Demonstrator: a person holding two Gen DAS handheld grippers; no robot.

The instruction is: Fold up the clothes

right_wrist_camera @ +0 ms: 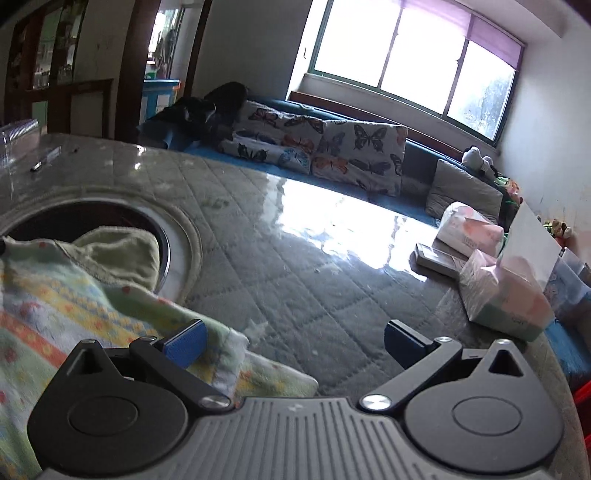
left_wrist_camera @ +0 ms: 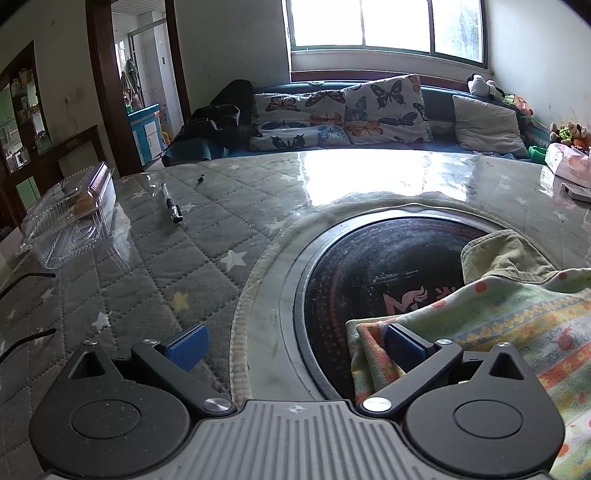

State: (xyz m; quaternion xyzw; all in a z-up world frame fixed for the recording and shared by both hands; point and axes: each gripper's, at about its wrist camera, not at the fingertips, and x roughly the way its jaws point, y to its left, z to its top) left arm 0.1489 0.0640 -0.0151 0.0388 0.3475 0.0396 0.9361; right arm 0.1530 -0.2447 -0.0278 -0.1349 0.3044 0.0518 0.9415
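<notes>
The left tool (left_wrist_camera: 295, 349) hangs low over the surface (left_wrist_camera: 155, 266) with its blue pads spread wide and nothing between them; its right pad (left_wrist_camera: 402, 349) lies against the near edge of the patterned garment (left_wrist_camera: 491, 325), while the left pad sits over the quilted grey cover. The right tool (right_wrist_camera: 295, 349) is likewise spread apart and gripping nothing, its left pad (right_wrist_camera: 186, 347) resting on top of the garment's corner and its right pad over bare quilting. The garment, pale green with orange, yellow and blue bands, lies between the two tools, draped partly over the dark round burner plate (left_wrist_camera: 373, 280) set into the surface. A plain light-green folded part (left_wrist_camera: 502, 256) of the cloth rises just beyond the patterned part, over the plate's rim. Farther out on the left lie a pen (left_wrist_camera: 171, 205) and a clear plastic box (left_wrist_camera: 70, 218); on the right stand tissue packs (right_wrist_camera: 498, 295) near the edge. Beyond the surface runs a blue sofa with butterfly cushions (left_wrist_camera: 343, 110) and a grey cushion (left_wrist_camera: 485, 123), below a bright window (left_wrist_camera: 384, 26)
</notes>
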